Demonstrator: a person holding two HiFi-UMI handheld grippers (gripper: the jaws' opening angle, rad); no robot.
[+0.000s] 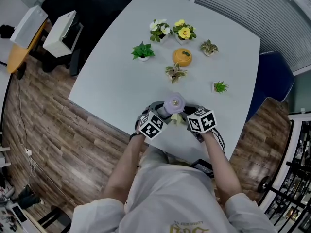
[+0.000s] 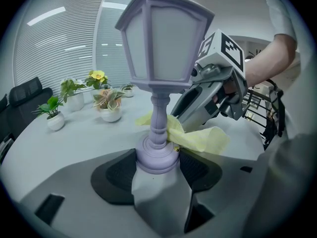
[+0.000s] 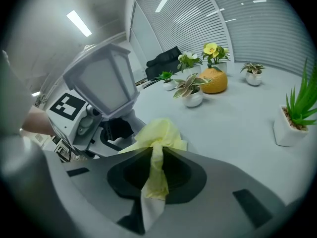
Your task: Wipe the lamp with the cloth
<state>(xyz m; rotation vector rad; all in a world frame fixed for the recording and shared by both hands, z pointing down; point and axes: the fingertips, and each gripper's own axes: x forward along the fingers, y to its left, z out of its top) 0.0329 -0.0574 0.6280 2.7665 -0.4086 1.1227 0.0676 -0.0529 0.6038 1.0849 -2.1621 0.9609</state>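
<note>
A lavender lantern-shaped lamp (image 1: 173, 102) stands upright near the table's front edge. My left gripper (image 2: 157, 166) is shut on the lamp's round base (image 2: 156, 157), with a pad against each side. From the right, my right gripper (image 3: 157, 158) is shut on a yellow cloth (image 3: 157, 139), whose bunched end lies against the lamp's stem just above the base. In the left gripper view the cloth (image 2: 198, 139) wraps behind the stem and the right gripper (image 2: 210, 95) reaches in from the right. In the head view both grippers (image 1: 158, 113) (image 1: 187, 113) flank the lamp.
Several small potted plants (image 1: 143, 51) (image 1: 175, 72) (image 1: 220, 87) and an orange pot (image 1: 182, 57) stand farther back on the white table (image 1: 116, 81). A blue chair (image 1: 272, 76) is at the right edge, dark chairs at the far left.
</note>
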